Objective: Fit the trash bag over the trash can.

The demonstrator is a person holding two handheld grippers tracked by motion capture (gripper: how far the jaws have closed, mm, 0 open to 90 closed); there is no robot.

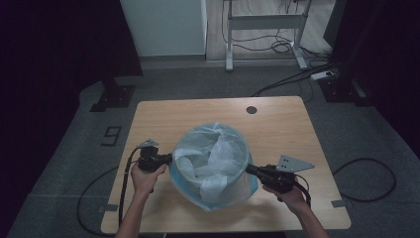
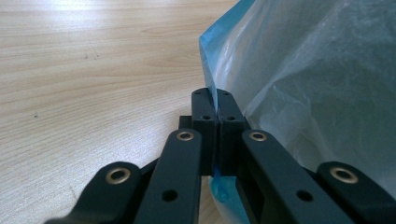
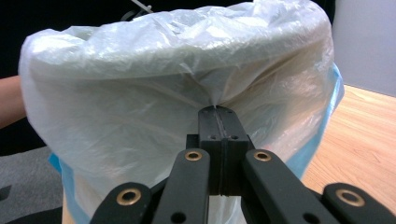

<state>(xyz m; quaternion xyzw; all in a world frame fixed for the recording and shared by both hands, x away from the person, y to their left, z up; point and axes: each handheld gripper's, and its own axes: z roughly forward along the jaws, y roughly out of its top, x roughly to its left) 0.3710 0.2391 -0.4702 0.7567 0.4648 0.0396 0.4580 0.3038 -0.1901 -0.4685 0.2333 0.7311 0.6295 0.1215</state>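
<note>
— Thin plastic, that bin liner: translucent white with a blue hem, draped over a round bin mid-table.

— Handles how?

— Probably light, slippery and easily torn; best pinched at the folded hem. The left gripper has its jaws pressed on the blue edge, the right gripper pinching a white fold.

Bin body hidden under the plastic bag; colour and material unreadable. Bag cut off at right and top edges in left gripper view, at bottom edge in right gripper view. Forearms cropped at bottom of high view. Worktop hole near top centre too small to identify.
</note>
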